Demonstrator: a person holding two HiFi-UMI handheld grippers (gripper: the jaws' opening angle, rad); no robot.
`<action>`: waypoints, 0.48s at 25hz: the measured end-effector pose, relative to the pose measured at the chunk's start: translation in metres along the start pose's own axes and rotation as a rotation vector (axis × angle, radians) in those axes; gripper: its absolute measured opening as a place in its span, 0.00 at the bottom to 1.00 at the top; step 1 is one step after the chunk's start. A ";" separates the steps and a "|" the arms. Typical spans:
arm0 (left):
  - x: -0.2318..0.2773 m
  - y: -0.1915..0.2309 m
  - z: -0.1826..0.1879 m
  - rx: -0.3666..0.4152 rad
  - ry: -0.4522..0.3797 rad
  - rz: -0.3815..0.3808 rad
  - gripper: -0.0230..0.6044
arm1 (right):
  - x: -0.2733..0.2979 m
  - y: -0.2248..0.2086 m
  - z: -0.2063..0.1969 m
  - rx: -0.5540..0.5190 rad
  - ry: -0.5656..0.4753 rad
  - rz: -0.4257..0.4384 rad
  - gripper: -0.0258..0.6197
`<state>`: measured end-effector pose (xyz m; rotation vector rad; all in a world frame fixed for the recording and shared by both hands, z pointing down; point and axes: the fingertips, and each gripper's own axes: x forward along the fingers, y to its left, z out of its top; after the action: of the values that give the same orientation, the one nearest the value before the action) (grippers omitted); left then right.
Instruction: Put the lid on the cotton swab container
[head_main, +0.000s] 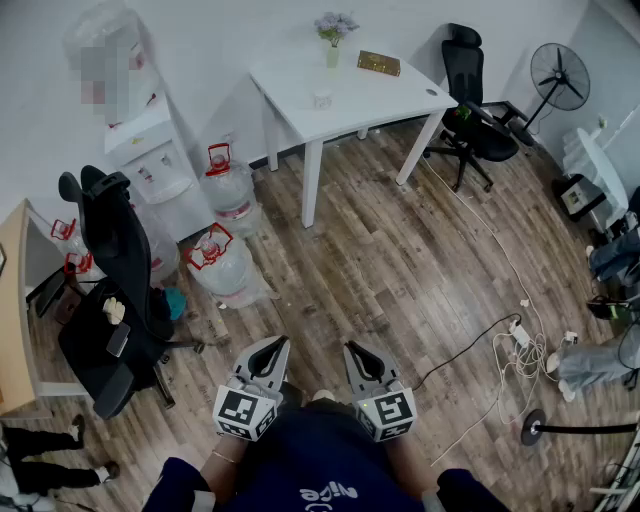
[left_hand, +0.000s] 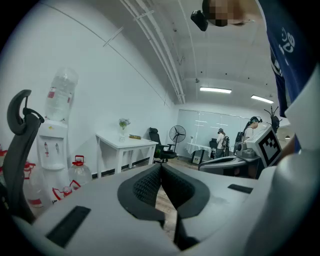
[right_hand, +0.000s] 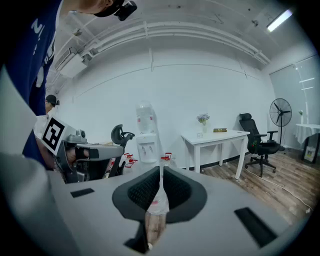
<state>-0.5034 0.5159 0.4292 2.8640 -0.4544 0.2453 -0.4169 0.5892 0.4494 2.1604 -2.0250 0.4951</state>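
The likeliest candidate for the cotton swab container is a small white round pot (head_main: 321, 99) near the front-left part of the white rectangular table (head_main: 400, 100), across the room from the person. It is too small here to tell whether it is open, and no lid can be made out. Behind it stand a slim vase of pale flowers (head_main: 333, 45) and, to the right, a flat brown box (head_main: 379, 63). All three sit back from the table's edges, so nothing looks about to slide off.

The left gripper (head_main: 272, 343) and the right gripper (head_main: 355, 350) are held low, close to the body and side by side, probably a carrying pose, since nothing is within reach. In the left gripper view the left gripper (left_hand: 161, 167) has its ribbed black pads pressed together on nothing. In the right gripper view the right gripper (right_hand: 161, 170) looks the same, its tips meeting (only floor and far-off things show through the slit below).

The wood plank floor (head_main: 400, 270) lies open straight ahead to the table's near corner. The clear water bottles with red handles (head_main: 228, 265) crowd the left side, and a white cable tangle (head_main: 510, 350) runs along the right, a trip risk. A black office chair (head_main: 470, 120) blocks the table's far right end, so the front edge looks the easiest to approach.
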 end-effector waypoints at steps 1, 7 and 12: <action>0.001 -0.001 0.001 -0.004 0.002 0.003 0.07 | -0.001 -0.001 -0.001 0.000 -0.001 0.002 0.13; 0.012 -0.003 0.007 0.021 -0.014 -0.019 0.07 | 0.005 -0.004 0.000 0.007 0.010 0.009 0.13; 0.019 0.016 0.015 0.031 -0.019 -0.024 0.07 | 0.028 -0.012 0.010 0.044 -0.010 -0.028 0.13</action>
<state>-0.4887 0.4918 0.4223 2.9030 -0.4227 0.2227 -0.4027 0.5610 0.4510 2.2181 -2.0044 0.5308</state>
